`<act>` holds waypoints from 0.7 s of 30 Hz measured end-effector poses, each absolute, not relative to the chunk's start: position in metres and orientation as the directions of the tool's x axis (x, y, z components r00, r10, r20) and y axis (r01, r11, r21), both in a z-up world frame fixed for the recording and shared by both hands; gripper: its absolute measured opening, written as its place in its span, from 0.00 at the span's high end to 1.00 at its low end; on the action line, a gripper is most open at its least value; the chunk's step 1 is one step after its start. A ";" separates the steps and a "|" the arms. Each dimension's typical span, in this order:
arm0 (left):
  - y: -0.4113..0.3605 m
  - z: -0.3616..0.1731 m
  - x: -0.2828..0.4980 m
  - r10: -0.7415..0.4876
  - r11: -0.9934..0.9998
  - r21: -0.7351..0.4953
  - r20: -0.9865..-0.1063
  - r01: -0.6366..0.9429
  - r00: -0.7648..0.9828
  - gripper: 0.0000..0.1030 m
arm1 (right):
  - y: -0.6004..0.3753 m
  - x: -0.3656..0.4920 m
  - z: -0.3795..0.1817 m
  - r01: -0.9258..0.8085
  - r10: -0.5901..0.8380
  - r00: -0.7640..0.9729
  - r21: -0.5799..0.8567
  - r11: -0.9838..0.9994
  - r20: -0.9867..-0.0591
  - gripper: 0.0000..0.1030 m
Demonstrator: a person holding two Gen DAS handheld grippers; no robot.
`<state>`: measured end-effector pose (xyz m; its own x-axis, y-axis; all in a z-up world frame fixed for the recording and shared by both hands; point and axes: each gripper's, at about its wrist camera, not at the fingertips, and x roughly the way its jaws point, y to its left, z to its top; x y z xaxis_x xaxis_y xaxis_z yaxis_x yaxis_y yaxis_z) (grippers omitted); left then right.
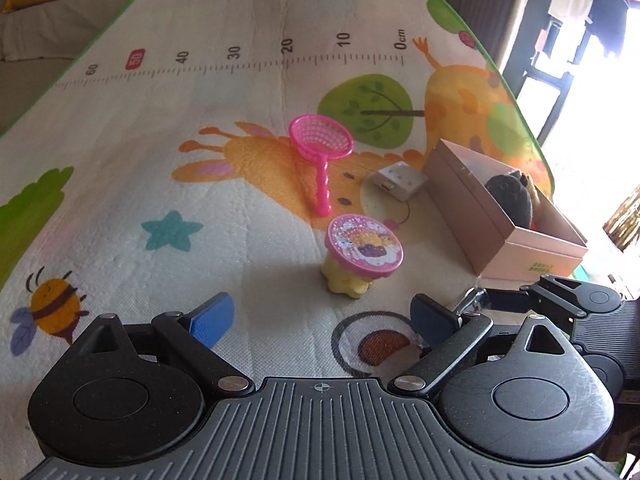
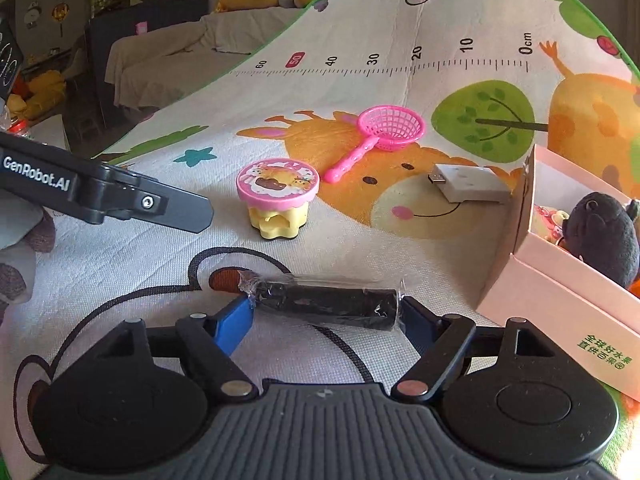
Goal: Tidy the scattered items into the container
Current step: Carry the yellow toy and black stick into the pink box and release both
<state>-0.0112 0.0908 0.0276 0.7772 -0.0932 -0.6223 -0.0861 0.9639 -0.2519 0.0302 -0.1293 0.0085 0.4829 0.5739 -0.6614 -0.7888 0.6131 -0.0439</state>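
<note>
Four loose items: right tool [image 2: 326, 314] brackets one black tube [image 2: 326, 304]; left tool [image 1: 320, 320] wide.

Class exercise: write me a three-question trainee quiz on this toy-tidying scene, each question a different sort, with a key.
1. True or false: the pink toy net lies inside the cardboard box.
2. What lies between the right tongs? A) white adapter B) black wrapped cylinder C) pink-lidded toy
3. Fill in: the left tongs are ____ and hold nothing.

Key: 1 false, it lies on the play mat; 2 B; 3 open.
</note>
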 end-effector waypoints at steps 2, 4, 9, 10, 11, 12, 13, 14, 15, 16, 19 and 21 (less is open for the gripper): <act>0.083 0.030 -0.001 -0.096 0.975 -0.215 -0.623 -0.052 0.776 0.05 | -0.144 0.026 0.013 -0.782 0.577 0.487 -0.034 0.623 -0.656 0.22; 0.072 0.029 0.011 -0.096 0.986 -0.167 -0.627 -0.014 0.773 0.05 | -0.158 0.021 0.017 -0.773 0.574 0.496 -0.031 0.633 -0.652 0.22; 0.044 0.021 0.041 -0.035 0.999 -0.027 -0.635 0.024 0.772 0.05 | -0.195 0.014 0.022 -0.724 0.534 0.538 -0.033 0.689 -0.652 0.22; 0.041 0.019 0.045 -0.027 1.000 -0.010 -0.634 0.027 0.773 0.05 | -0.202 0.014 0.022 -0.710 0.524 0.547 -0.032 0.703 -0.653 0.22; 0.036 0.017 0.048 -0.019 0.999 0.009 -0.632 0.032 0.775 0.08 | -0.210 0.013 0.021 -0.696 0.512 0.556 -0.030 0.717 -0.654 0.22; 0.032 0.015 0.051 -0.016 0.999 0.023 -0.632 0.040 0.774 0.12 | -0.215 0.012 0.021 -0.685 0.503 0.562 -0.029 0.728 -0.656 0.22; 0.030 0.014 0.053 -0.010 0.999 0.032 -0.634 0.039 0.773 0.17 | -0.222 0.012 0.020 -0.673 0.494 0.568 -0.026 0.739 -0.658 0.22; 0.028 0.011 0.055 -0.002 0.999 0.035 -0.637 0.032 0.771 0.18 | -0.229 0.011 0.018 -0.662 0.486 0.573 -0.023 0.749 -0.660 0.22; 0.028 0.009 0.056 0.002 0.999 0.031 -0.644 0.024 0.765 0.19 | -0.234 0.011 0.017 -0.652 0.479 0.576 -0.019 0.758 -0.662 0.22; 0.028 0.008 0.057 0.004 0.999 0.027 -0.650 0.018 0.760 0.22 | -0.239 0.010 0.016 -0.644 0.474 0.578 -0.014 0.765 -0.664 0.22; 0.028 0.006 0.056 0.002 1.000 0.020 -0.657 0.015 0.754 0.53 | -0.253 0.008 0.013 -0.623 0.461 0.586 -0.006 0.783 -0.667 0.22; 0.025 0.009 0.051 -0.004 1.000 0.007 -0.661 0.011 0.751 0.54 | -0.260 0.007 0.013 -0.611 0.453 0.595 -0.007 0.792 -0.664 0.22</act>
